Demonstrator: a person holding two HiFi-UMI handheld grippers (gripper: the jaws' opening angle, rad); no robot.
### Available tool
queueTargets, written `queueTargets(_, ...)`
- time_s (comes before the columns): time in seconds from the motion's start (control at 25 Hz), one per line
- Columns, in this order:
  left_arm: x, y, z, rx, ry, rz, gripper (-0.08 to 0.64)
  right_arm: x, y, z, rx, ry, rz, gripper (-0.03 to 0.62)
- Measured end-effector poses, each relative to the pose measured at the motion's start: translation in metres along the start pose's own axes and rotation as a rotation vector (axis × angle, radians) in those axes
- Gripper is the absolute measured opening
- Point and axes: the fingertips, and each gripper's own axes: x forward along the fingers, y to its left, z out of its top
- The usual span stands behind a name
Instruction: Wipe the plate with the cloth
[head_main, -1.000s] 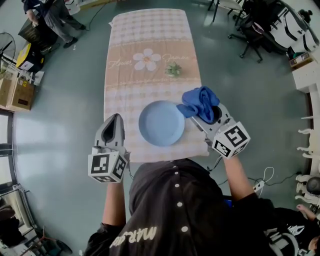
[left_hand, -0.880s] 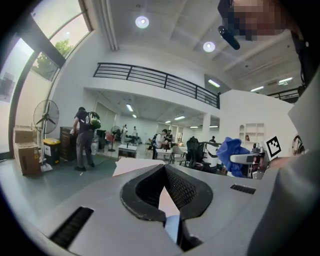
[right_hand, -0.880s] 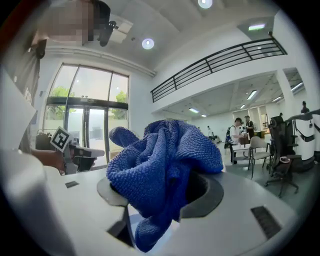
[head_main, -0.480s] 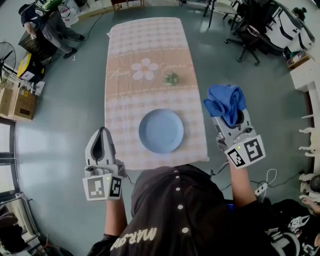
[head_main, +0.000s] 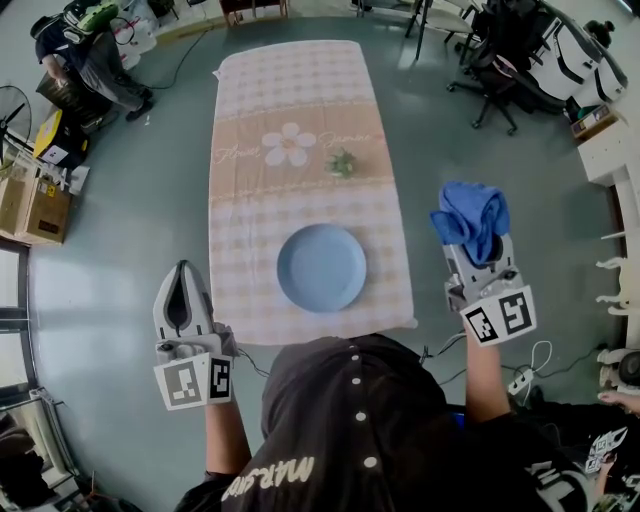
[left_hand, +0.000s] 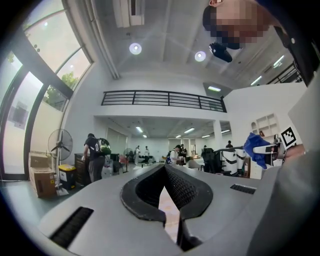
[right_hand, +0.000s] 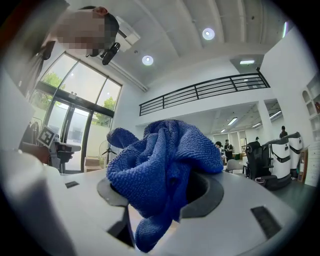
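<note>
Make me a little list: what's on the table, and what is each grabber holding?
table: long, with a pink checked cover
plate: blue, bare, at the table's near end, nothing touching it
cloth: blue, bunched up, off the table
right gripper: shut on the cloth, beside the table's right edge
left gripper: shut, empty, beside the table's left edge
</note>
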Motion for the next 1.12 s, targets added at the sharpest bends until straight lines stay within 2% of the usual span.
queueTargets(0.28, 0.001, 0.01, -0.006, 0.015, 0.002, 0.049, 0.017, -0.007, -0.009, -0.011, 0.017, 0.014, -0.041, 0.232)
queueTargets(0.64, 0.006, 0.003, -0.012, 0.0, 0.021, 0.035, 0.017, -0.004, -0.002, -0.008, -0.018, 0.015, -0.028, 0.232)
queueTargets(1.12, 0.01, 0.003, -0.009, -0.005, 0.027, 0.029, 0.017, 0.004, 0.009, -0.005, -0.013, 0.025, 0.002, 0.23)
